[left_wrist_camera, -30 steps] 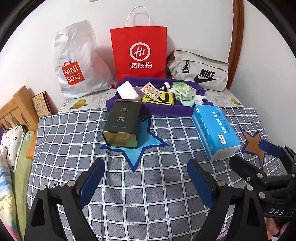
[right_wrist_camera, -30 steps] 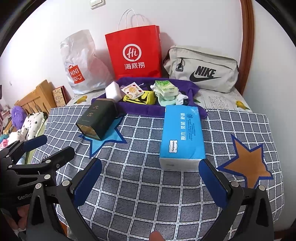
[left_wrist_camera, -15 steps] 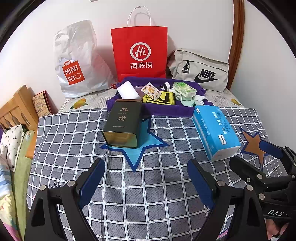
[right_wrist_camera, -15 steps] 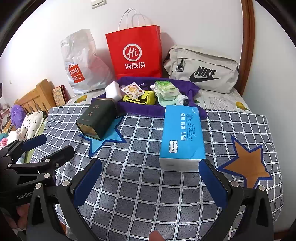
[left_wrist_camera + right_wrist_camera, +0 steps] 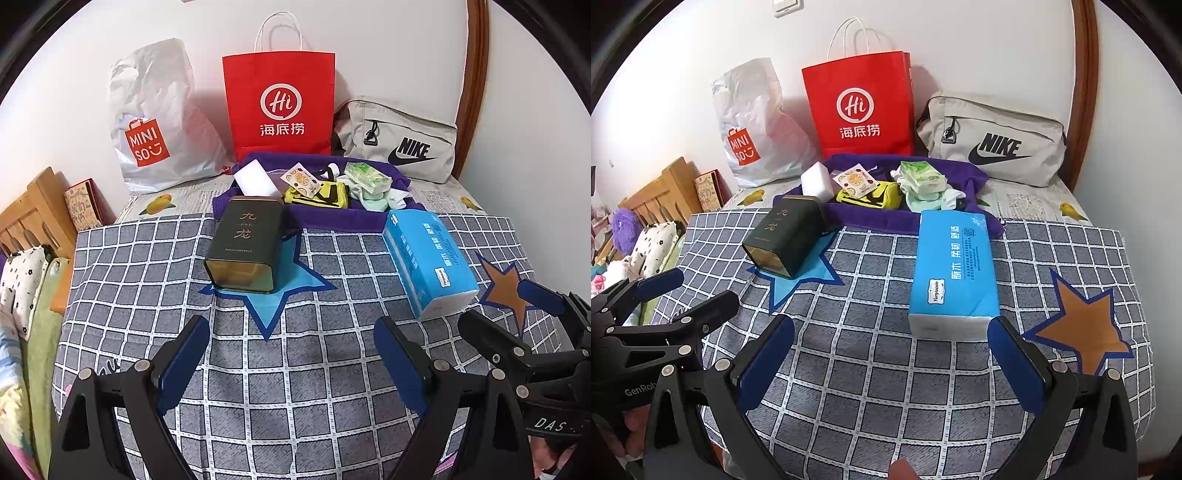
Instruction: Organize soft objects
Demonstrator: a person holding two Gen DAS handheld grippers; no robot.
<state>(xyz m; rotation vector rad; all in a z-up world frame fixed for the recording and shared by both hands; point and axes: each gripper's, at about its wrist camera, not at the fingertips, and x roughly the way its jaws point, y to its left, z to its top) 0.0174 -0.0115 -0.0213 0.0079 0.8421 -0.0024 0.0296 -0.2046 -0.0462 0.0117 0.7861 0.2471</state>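
A blue tissue pack (image 5: 428,258) (image 5: 955,269) lies on the checked cloth (image 5: 295,369) (image 5: 886,369). Left of it a dark green tin (image 5: 245,243) (image 5: 786,236) lies on its side on a blue star. Behind both, a purple cloth (image 5: 332,218) (image 5: 871,221) holds a white sponge block (image 5: 255,179) (image 5: 817,181), a yellow pouch (image 5: 321,194) (image 5: 870,195), a green tissue packet (image 5: 367,179) (image 5: 921,177) and a small fruit-print sachet (image 5: 300,179). My left gripper (image 5: 291,354) (image 5: 687,295) stands open over bare cloth. My right gripper (image 5: 892,356) (image 5: 509,306) is open too, just short of the blue pack.
Against the wall stand a white plastic bag (image 5: 155,122), a red paper bag (image 5: 280,103) and a grey Nike pouch (image 5: 399,144). A wooden headboard (image 5: 29,218) and pillows (image 5: 22,284) lie at the left. A wooden post (image 5: 472,74) rises at the right.
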